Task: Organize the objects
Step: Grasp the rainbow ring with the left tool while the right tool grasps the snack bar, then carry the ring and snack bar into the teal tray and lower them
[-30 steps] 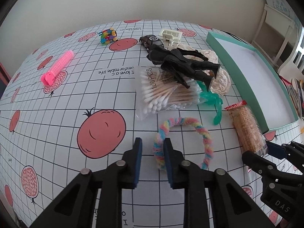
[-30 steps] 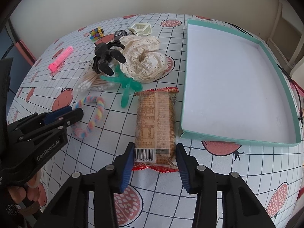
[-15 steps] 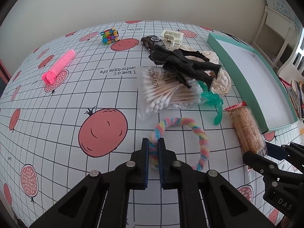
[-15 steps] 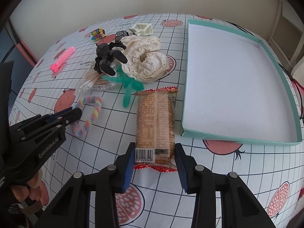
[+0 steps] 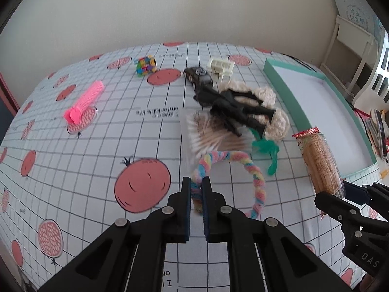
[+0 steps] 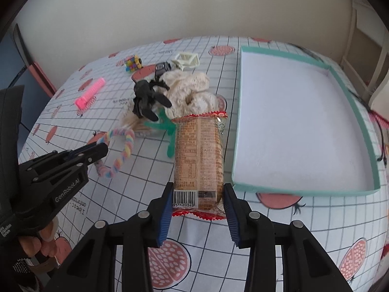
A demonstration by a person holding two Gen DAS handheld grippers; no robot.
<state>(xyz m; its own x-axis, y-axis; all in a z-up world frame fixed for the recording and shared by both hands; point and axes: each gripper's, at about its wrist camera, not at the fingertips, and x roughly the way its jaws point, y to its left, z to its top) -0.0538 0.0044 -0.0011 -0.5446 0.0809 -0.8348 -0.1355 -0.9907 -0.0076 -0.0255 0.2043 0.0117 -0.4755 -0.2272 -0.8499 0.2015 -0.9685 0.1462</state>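
Your left gripper [image 5: 195, 189] is clamped on the pastel hair loop [image 5: 252, 170], just in front of the cotton swab bag [image 5: 211, 138] on the worktop [image 5: 97, 146]. Your right gripper [image 6: 198, 209] brackets the wafer packet's [image 6: 198, 150] near end beside the teal tray [image 6: 350, 90], its fingers at the packet's sides.

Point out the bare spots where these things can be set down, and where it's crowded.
The teal tray is bare inside. Open cloth lies between the pink comb and the cotton swabs. It is crowded around the black figure, cream scrunchie and green toy.
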